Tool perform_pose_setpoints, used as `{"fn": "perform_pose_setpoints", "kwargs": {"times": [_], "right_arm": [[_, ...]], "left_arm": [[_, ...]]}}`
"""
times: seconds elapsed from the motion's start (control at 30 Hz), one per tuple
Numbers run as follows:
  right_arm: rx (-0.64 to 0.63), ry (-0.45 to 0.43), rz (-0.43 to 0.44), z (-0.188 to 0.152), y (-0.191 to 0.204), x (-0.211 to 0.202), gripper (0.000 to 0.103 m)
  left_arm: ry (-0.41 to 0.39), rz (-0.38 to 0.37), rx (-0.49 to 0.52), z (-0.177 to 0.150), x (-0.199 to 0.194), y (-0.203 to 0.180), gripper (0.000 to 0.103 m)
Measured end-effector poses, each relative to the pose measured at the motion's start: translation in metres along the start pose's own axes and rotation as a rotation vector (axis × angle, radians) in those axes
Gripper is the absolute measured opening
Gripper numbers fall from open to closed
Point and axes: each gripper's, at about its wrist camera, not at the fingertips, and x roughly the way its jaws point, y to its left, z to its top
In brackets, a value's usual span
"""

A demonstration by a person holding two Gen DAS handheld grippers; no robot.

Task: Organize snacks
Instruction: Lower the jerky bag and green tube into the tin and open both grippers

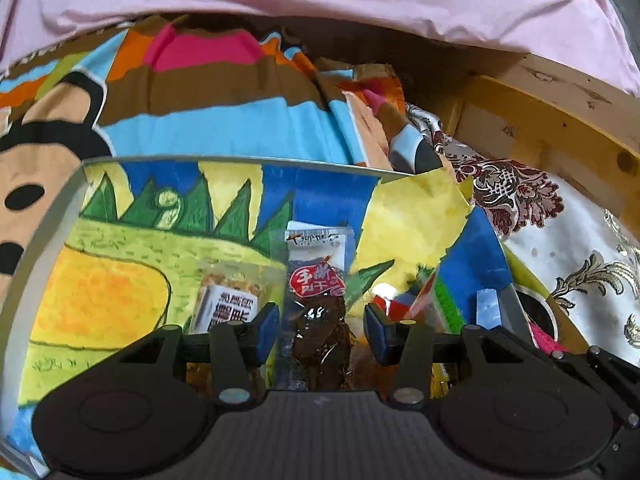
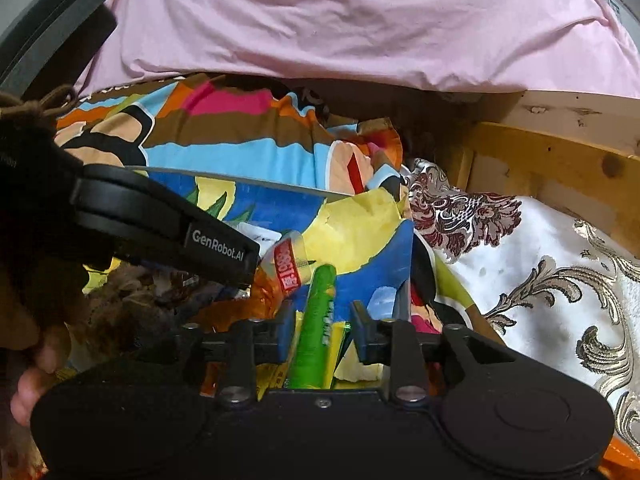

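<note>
My left claw [image 1: 322,330] stands apart, pads either side of a dark jerky pack [image 1: 318,312] without pressing it. The pack lies dead ahead, long axis running straight away from me along the claw line, so a close-down would take it across its narrow width. Just left of it lies a white-label snack [image 1: 230,300], nearly touching the left pad; that one could get pinched too, I think.

My right claw [image 2: 322,326] is also apart, with a green tube [image 2: 316,320] lying between the pads, axis pointing away and leaning slightly right. Gaps show both sides, so no clamp. Under the tube sits a yellow pack [image 2: 338,336]; ahead-left is a red-label bag [image 2: 286,268].

Everything sits on a painted tray [image 1: 72,208] with a grey rim, resting on a cartoon blanket [image 1: 200,120]. In the right view the left gripper body [image 2: 168,224] crosses over the pile's left side, so it blocks any leftward reach. Each claw is nearer its own snack.
</note>
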Motion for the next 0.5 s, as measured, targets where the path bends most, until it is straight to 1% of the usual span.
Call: {"fn": "perform_pose_setpoints", "kwargs": {"times": [0.03,0.07,0.13,0.23,0.3,0.4,0.43,0.5], "right_arm": [[0.004,0.0,0.002,0.0,-0.001,-0.001,0.034],[0.008,-0.001,0.003,0.001,-0.002,-0.002,0.036],[0.017,-0.008,0.0,0.003,-0.004,-0.006,0.039],[0.027,-0.027,-0.007,0.006,-0.007,-0.013,0.045],[0.038,-0.042,-0.01,0.009,-0.01,-0.019,0.052],[0.045,-0.06,-0.016,0.014,-0.014,-0.027,0.058],[0.047,-0.066,-0.019,0.016,-0.015,-0.03,0.059],[0.053,-0.079,-0.023,0.019,-0.017,-0.036,0.066]], "left_arm": [[-0.001,-0.007,-0.014,0.0,-0.001,0.002,0.059],[-0.005,-0.013,-0.026,0.0,-0.003,0.003,0.061],[-0.011,-0.023,-0.042,0.002,-0.007,0.004,0.069],[-0.03,-0.024,-0.042,0.005,-0.015,0.002,0.075],[-0.046,-0.027,-0.046,0.006,-0.021,0.002,0.079],[-0.079,-0.027,-0.065,0.009,-0.033,0.004,0.083],[-0.089,-0.027,-0.073,0.011,-0.037,0.006,0.086],[-0.111,-0.023,-0.089,0.013,-0.047,0.009,0.089]]}}
